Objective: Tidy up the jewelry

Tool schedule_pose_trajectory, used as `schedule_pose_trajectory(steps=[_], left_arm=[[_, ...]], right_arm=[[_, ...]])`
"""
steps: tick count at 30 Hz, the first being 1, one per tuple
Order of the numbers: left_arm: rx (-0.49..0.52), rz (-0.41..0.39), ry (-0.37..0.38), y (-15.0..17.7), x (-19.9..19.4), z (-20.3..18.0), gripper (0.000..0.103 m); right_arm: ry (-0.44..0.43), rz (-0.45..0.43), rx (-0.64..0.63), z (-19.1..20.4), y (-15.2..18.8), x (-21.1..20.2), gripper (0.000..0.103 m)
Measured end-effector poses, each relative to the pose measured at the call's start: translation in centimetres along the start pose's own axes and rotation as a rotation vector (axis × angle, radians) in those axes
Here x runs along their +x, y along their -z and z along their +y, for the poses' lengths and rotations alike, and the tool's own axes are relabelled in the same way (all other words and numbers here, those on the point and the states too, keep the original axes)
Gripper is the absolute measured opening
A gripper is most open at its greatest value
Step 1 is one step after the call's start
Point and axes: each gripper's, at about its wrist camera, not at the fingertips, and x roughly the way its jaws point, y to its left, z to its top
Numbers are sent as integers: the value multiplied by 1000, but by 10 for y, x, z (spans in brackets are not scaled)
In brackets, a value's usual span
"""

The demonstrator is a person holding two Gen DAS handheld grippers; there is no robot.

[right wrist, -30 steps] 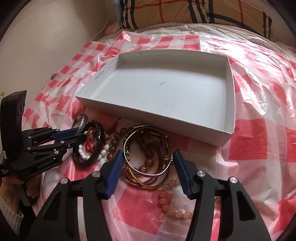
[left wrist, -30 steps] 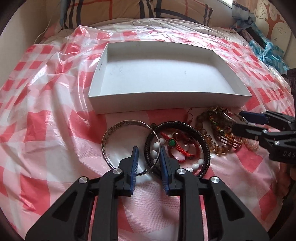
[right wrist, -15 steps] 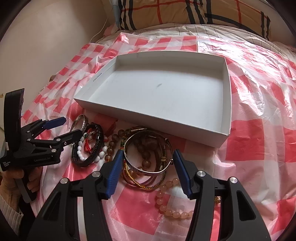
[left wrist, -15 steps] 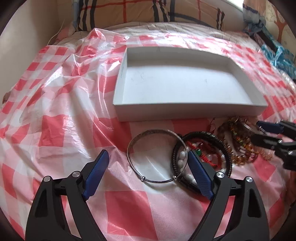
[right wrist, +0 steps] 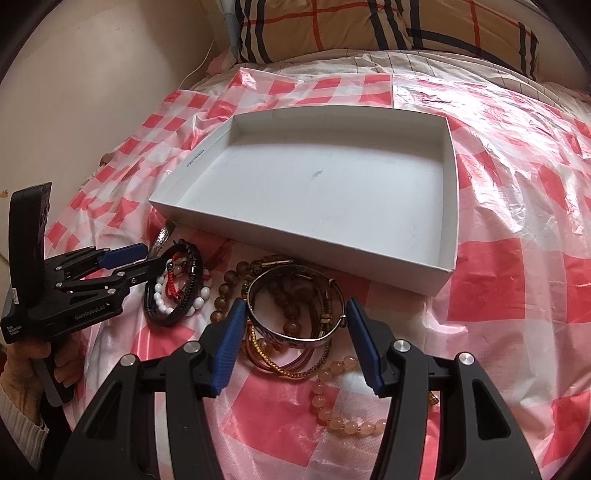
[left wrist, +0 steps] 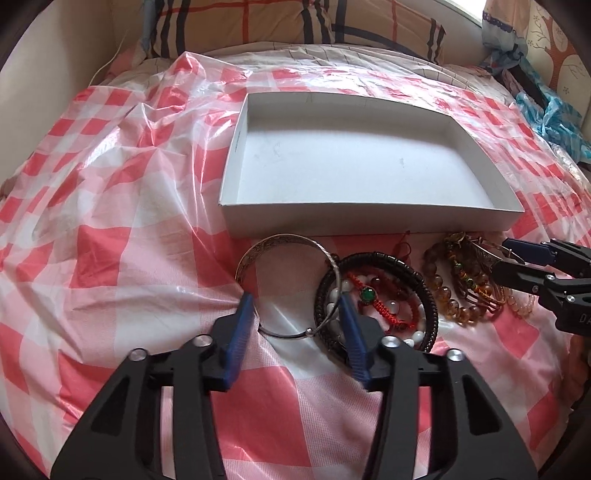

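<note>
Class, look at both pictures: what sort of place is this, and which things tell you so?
Most likely a bedroom, with the work done on a bed. A plaid pillow lies at the far end, a striped sheet shows under the checked plastic cover, and the surface is soft and rumpled.

A box [left wrist: 369, 218] lies on the plastic sheet [left wrist: 110, 221] spread over the bed, with a pillow [right wrist: 369, 29] behind it at the head. Just in front of the box's near wall the jewelry lies in a row: a bangle [left wrist: 288, 254] farthest left, its right edge overlapping a cord bracelet [left wrist: 406, 266] that rings a knotted bracelet [left wrist: 380, 302] and a pearl bracelet [right wrist: 195, 299]. Right of these sits a bead bracelet [right wrist: 229, 288], then a stack of bangles [right wrist: 295, 332], and nearest the viewer on the right a loose bead strand [right wrist: 332, 406]
</note>
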Motion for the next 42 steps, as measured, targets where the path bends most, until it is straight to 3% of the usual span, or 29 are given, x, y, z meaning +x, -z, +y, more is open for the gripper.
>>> schedule_pose_trajectory(steps=[5,7,8,9,11,20,27,32,42], left_arm=[[12,-71,57,-2,-13,-6,58],[39,-69,71,-2,-11,-14,46],[55,-55,69,-1,-8,-18,28],[72,-39,74,1,-5,-22,16],[93,-31,49,3,-2,-26,6],[135,-92,66,7,-28,-33,3],[73,-169,105,0,-47,-23,3],[30,-216,177,-7,-61,-21,3],[41,-275,209,-35,-71,-39,3]], right_arm=[[-2,1,1,-1,0,0,54],[-1,0,0,-1,0,0,54],[-1,0,1,-1,-1,0,54],[-1,1,1,-1,0,0,55],[-2,5,3,-1,-1,0,55],[-3,-17,12,-2,-2,-5,54],[-6,-69,17,-4,-3,-16,54],[-17,-145,-2,1,-5,-30,54],[16,-262,-66,23,-19,-43,54]])
